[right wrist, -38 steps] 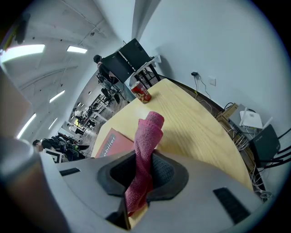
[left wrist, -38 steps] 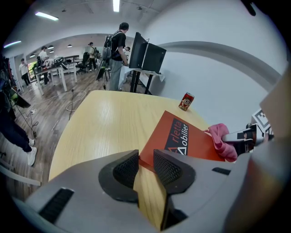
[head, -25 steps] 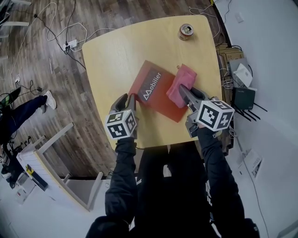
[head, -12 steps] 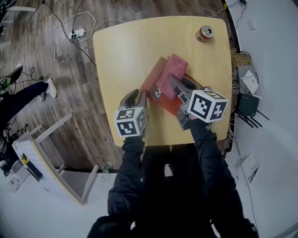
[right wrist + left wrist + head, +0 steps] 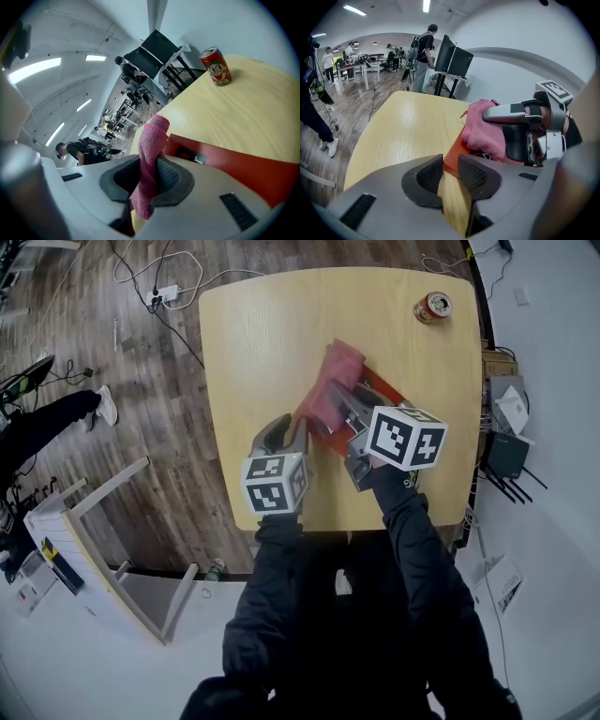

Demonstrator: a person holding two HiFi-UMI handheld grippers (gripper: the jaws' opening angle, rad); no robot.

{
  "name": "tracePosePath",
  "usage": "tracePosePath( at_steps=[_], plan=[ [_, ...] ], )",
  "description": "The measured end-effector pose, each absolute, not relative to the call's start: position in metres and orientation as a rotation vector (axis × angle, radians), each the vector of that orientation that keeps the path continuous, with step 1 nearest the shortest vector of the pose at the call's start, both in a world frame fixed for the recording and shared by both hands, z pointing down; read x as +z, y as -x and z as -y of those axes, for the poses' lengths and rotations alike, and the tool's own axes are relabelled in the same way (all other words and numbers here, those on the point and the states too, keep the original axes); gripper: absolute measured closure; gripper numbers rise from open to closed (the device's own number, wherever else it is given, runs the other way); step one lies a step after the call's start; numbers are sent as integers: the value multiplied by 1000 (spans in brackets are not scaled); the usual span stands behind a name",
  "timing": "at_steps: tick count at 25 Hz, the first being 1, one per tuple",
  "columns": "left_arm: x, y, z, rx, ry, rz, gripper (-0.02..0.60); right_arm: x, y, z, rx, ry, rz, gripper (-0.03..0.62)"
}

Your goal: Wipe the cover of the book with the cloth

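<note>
A red book (image 5: pixel 386 388) lies on the pale wooden table (image 5: pixel 281 334), mostly hidden under the cloth and my grippers. My right gripper (image 5: pixel 339 404) is shut on a pink cloth (image 5: pixel 333 381) and holds it down on the cover. In the right gripper view the cloth (image 5: pixel 152 140) stands pinched between the jaws of the right gripper (image 5: pixel 149 180), with the book (image 5: pixel 243 166) below. My left gripper (image 5: pixel 286 430) is at the book's near corner. In the left gripper view the jaws of the left gripper (image 5: pixel 449 168) close narrowly on the book's corner (image 5: pixel 457 152), next to the cloth (image 5: pixel 485 129).
A red drink can (image 5: pixel 433 307) stands upright near the table's far right corner, and it also shows in the right gripper view as the can (image 5: pixel 215 65). Cables and a power strip (image 5: pixel 169 293) lie on the wooden floor to the left. People stand far off in the room.
My right gripper has dragged the pink cloth across the cover from the book's right end toward its left end. The left gripper has stayed at the book's corner.
</note>
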State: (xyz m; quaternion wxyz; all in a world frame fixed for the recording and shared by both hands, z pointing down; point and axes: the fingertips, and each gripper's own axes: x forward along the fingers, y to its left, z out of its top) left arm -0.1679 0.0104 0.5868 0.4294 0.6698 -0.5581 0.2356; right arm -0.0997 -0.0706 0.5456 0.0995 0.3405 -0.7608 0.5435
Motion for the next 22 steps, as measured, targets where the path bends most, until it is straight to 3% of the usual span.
tracePosePath(
  at_steps=[22],
  plan=[
    [587,170,-11,593,-1668,1399,471,571,67,49,1598,-1092,2098,516]
  ],
)
